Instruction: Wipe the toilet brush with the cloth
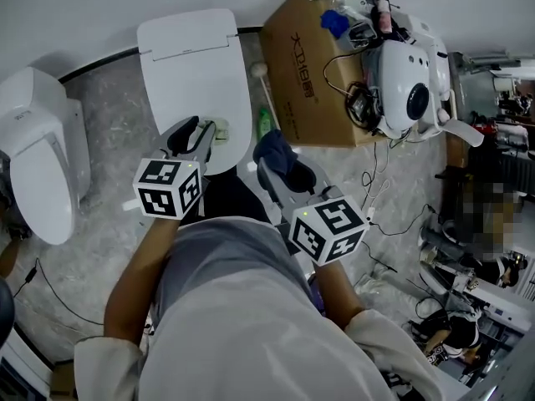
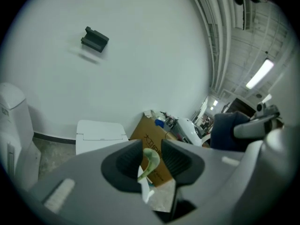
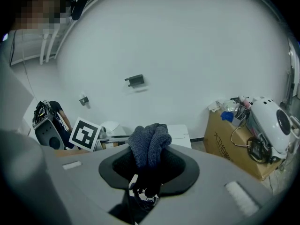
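Slippage is our main worry. We hold the left gripper [image 1: 203,136] over the closed toilet [image 1: 196,65], its jaws pressed in on a thin, curved green piece that we take to be the handle end of the toilet brush [image 2: 149,161]. A white part of it runs down below the jaws, and the rest is hidden under the gripper, so we cannot say how the brush hangs.

The right gripper [image 1: 284,170] is clamped on the dark, bunched cloth [image 3: 149,144], which stands up in a wad above the jaws. In the head view the cloth is near the brush but not touching it, so we judge the wiping has not begun.

With so little of the brush caught, a sideways push from the cloth could twist it in the jaws or knock it loose. A hard drag could also pull the cloth out of its clamp. We would be aiming at a part we cannot see, so the wad may wipe the left gripper instead. A wide swing risks hitting the cardboard box [image 1: 305,73] close by.
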`<state>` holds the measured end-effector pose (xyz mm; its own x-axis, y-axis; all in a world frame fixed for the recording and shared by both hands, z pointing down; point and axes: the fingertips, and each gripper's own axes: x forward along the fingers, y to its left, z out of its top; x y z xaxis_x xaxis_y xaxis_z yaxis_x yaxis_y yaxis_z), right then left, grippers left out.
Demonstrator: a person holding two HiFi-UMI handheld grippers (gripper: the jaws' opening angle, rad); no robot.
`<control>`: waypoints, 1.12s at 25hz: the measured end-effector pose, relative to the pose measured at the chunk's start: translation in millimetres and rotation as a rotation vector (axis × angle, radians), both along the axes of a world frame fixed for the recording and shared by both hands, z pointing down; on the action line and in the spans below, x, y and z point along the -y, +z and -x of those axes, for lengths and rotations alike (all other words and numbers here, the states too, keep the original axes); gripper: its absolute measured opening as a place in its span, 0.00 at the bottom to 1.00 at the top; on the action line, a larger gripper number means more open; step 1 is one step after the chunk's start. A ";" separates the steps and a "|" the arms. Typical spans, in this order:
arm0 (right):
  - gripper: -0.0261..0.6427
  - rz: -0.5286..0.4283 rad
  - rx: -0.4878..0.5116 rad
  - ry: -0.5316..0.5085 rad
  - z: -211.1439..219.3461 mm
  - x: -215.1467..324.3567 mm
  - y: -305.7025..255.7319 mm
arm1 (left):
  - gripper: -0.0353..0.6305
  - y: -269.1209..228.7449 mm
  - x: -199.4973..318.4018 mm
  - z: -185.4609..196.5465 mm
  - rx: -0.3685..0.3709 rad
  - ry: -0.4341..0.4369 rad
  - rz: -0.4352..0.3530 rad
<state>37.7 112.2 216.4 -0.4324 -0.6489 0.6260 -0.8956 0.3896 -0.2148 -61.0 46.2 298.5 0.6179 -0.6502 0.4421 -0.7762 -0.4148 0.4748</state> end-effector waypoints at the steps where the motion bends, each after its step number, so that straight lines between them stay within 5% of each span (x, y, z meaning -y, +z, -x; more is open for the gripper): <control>1: 0.21 0.004 0.001 -0.005 -2.3 4.3 1.8 | 0.05 0.1 0.6 -1.3 0.014 0.004 -0.012; 28: 0.21 0.171 0.098 -0.174 -22.2 102.0 76.5 | 0.05 10.6 19.1 0.7 0.130 -0.046 -0.021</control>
<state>59.9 10.3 292.9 -0.5923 -0.4477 0.6699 -0.7899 0.4868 -0.3730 -61.7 27.1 309.1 0.5256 -0.6864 0.5026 -0.8491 -0.3865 0.3601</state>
